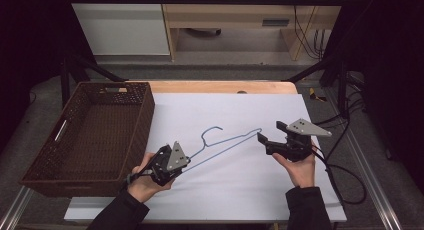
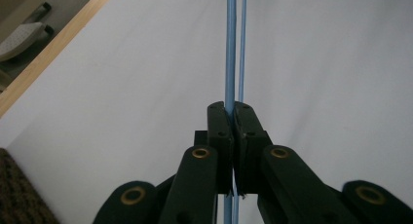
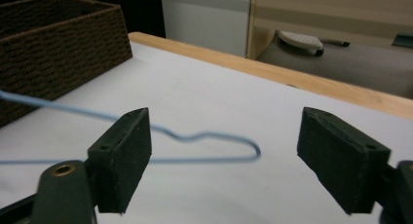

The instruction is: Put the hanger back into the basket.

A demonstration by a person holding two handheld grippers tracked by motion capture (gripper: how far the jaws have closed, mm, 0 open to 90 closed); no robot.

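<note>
Left claw (image 1: 184, 166) is clamped tight on one end of the blue wire hanger (image 1: 227, 141), which stretches across the white surface (image 1: 240, 190). Right claw (image 1: 272, 133) sits spread wide just off the hanger's far corner, beside nothing else; wicker basket (image 1: 90, 135) left.

Bright, evenly lit tabletop, dark surroundings, near fingers (image 3: 122, 158) blurred.
</note>
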